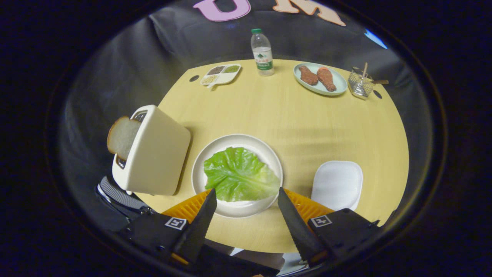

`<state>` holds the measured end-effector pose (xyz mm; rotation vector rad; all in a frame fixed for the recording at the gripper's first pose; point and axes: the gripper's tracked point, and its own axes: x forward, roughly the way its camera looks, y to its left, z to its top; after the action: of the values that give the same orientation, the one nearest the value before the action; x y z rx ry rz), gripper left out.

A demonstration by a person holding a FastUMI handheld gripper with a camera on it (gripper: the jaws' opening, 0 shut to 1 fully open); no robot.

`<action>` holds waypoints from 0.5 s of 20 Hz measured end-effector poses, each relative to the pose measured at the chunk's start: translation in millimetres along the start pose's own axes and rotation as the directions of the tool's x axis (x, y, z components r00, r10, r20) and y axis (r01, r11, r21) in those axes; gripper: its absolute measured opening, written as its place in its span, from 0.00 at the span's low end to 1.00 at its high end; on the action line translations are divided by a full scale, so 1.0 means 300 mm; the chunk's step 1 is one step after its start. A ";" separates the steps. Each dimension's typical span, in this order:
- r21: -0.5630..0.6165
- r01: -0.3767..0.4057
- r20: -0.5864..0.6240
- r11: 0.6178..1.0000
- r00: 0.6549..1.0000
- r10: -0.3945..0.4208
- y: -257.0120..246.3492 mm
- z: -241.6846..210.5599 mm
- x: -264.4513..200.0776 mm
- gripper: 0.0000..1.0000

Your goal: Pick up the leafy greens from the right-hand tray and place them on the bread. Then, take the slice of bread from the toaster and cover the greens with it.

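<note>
The gripper (246, 196) hangs above the near edge of the round wooden surface (307, 127), jaws wide apart and holding nothing. Its two fingers (200, 225) stand left and right of the near part of the white plate (265, 152), w/ the plate's near rim showing between them.

The lettuce leaf (238, 175) lies flat on that plate, in the middle-near part, just ahead of the fingertips and between them. I cannot tell if bread is under the leaf; the leaf covers that spot.

Left of the plate, close beside it, stands the cream toaster (157, 154), seen tilted by the lens. A bread slice (122, 136) sticks up out of its slot, approx. half of it out.

Right of the plate, apart from it, is a white tray (338, 184) w/ rounded corners, nothing visible in it.

Far side of the surface, well beyond the fingers: a small divided dish (226, 77) w/ grains or spices in 3 compartments, a water bottle (262, 52) w/ green cap standing upright next to it, then a pale blue plate (340, 82) w/ two brown pieces of meat (318, 77), and at the far right a glass (360, 85) w/ some sticks or utensils inside; too small to tell more.
</note>
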<state>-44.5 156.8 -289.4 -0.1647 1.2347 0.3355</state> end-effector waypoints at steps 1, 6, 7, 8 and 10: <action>-0.002 -0.012 -0.021 1.000 1.000 0.012 0.042 -0.011 -0.005 1.00; 0.100 -0.123 -0.086 0.987 0.988 0.132 0.289 0.030 -0.058 1.00; 0.112 -0.139 -0.098 0.984 0.984 0.150 0.331 0.047 -0.071 1.00; 0.124 -0.151 -0.119 0.981 0.979 0.166 0.367 0.057 -0.083 1.00; 0.157 -0.158 -0.154 0.975 0.971 0.182 0.430 0.081 -0.108 1.00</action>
<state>-75.7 280.2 -243.3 0.0393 1.4385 0.3855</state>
